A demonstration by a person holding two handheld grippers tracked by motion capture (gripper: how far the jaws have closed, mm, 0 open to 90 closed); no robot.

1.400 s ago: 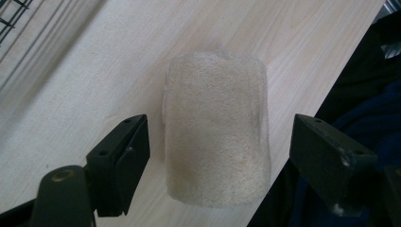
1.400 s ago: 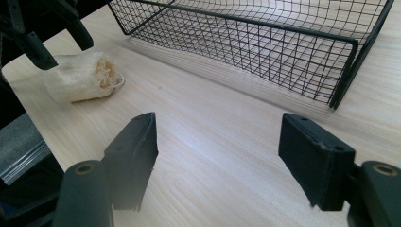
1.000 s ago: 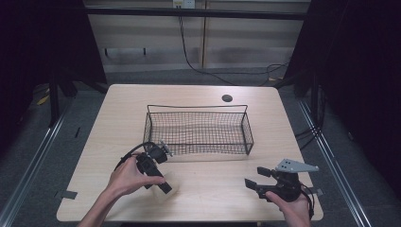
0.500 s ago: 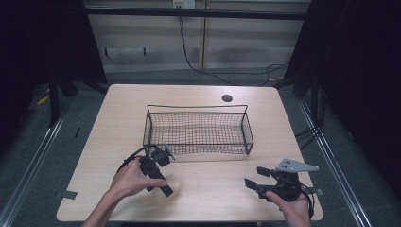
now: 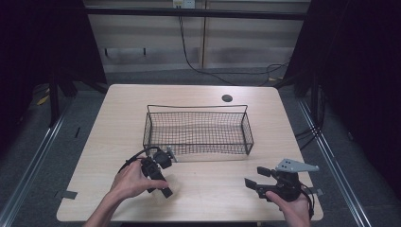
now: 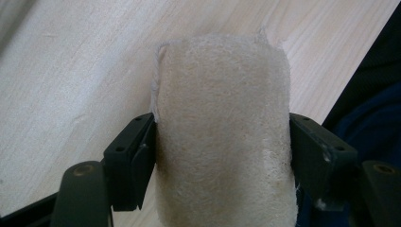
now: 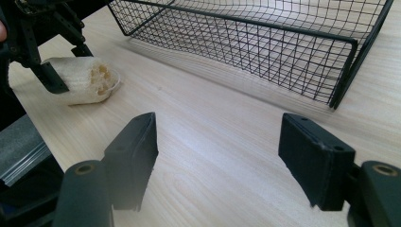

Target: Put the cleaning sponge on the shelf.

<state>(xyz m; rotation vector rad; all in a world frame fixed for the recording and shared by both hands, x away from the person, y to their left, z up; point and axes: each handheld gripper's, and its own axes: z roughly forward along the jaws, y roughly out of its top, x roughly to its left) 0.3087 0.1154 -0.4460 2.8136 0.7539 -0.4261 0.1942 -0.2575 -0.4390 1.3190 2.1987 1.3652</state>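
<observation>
Left hand (image 5: pixel 130 181): comes in from bottom-left of high view, wrapped round the left gripper near the table's front edge.
Left gripper (image 5: pixel 163 187): low over the table, just in front of the basket's front-left corner; cable loops behind it. Jaws pinch the loofah from both sides, pads flat against it in left gripper view.
Loofah (image 6: pixel 222 132): pale cream, rough fibrous roll, held betw. the left jaws w/ its far end sticking out past them. In right gripper view (image 7: pixel 85 80) it lies on or just at the tabletop, porous end facing the basket side; can't tell if it's fully resting or slightly lifted. In high view it's hidden under hand and gripper.
Table (image 5: pixel 118 123): light wood, rounded corners, small dark round hole (image 5: pixel 227 98) near the far edge, right of centre.
Basket (image 5: pixel 197 131): black wire mesh, rectangular, mid-table, long side across; nothing seen inside. In right gripper view (image 7: pixel 265 42) its near corner is just ahead and to the right of the jaws.
Right gripper (image 5: pixel 257 178): front-right of table, pointing left toward the left gripper, well apart from it. Jaws spread wide, nothing betw. them but bare table in right gripper view (image 7: pixel 217 161). Grey three-cornered plate on top.
Right hand (image 5: pixel 293 208): at bottom-right of high view, gripping the right gripper from behind.
Floor (image 5: pixel 38 137): grey, w/ cables trailing behind the table.
</observation>
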